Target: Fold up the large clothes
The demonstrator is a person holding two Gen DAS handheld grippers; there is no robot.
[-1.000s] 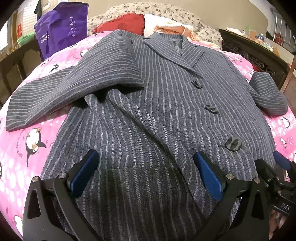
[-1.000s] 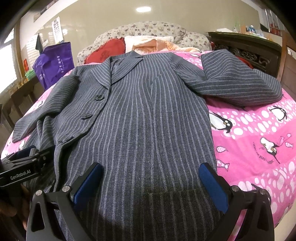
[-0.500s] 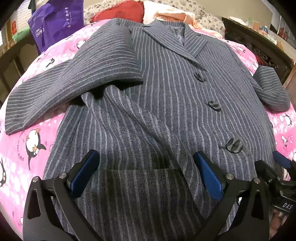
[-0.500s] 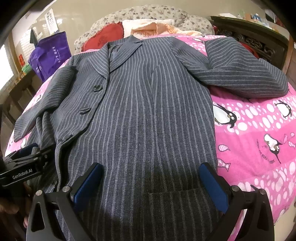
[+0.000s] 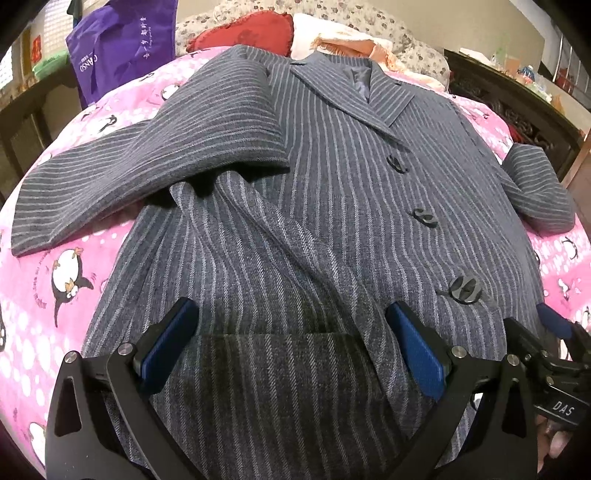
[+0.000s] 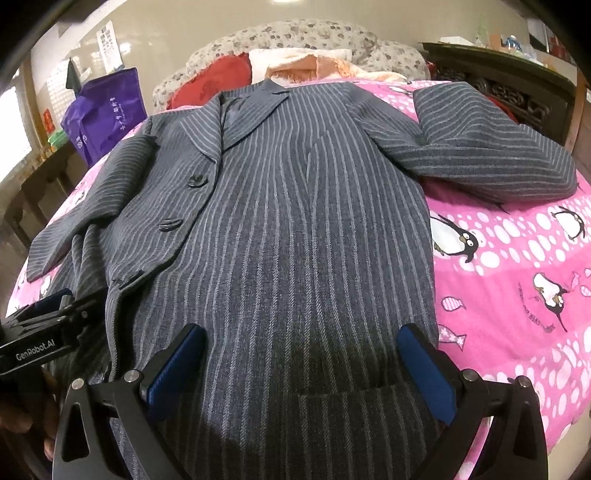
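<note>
- Pink penguin-print bedspread (image 6: 517, 258) covers a bed.
- Grey striped coat (image 5: 332, 221) lies flat on it, stretching ahead of both grippers.
- Left gripper (image 5: 291, 350) fingers spread over the hem.
- Right gripper (image 6: 301, 369) fingers likewise spread.

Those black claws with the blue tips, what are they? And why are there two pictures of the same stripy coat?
They are two grabbers, each with two fingers, and a person holds one in each hand. There is no robot here. Each grabber carries a little camera looking out along its fingers, so you get two pictures of one scene.

One picture comes from the left gripper, the other from the right gripper. In each, the other grabber peeks in at the edge.

On the bed lies a grey striped coat, spread out front side up on a pink blanket with penguins on it. One sleeve is bent across the coat's side. Behind it are a red cushion and a purple bag.

Both grabbers are open, just above the bottom of the coat. Nothing is held yet.
</note>
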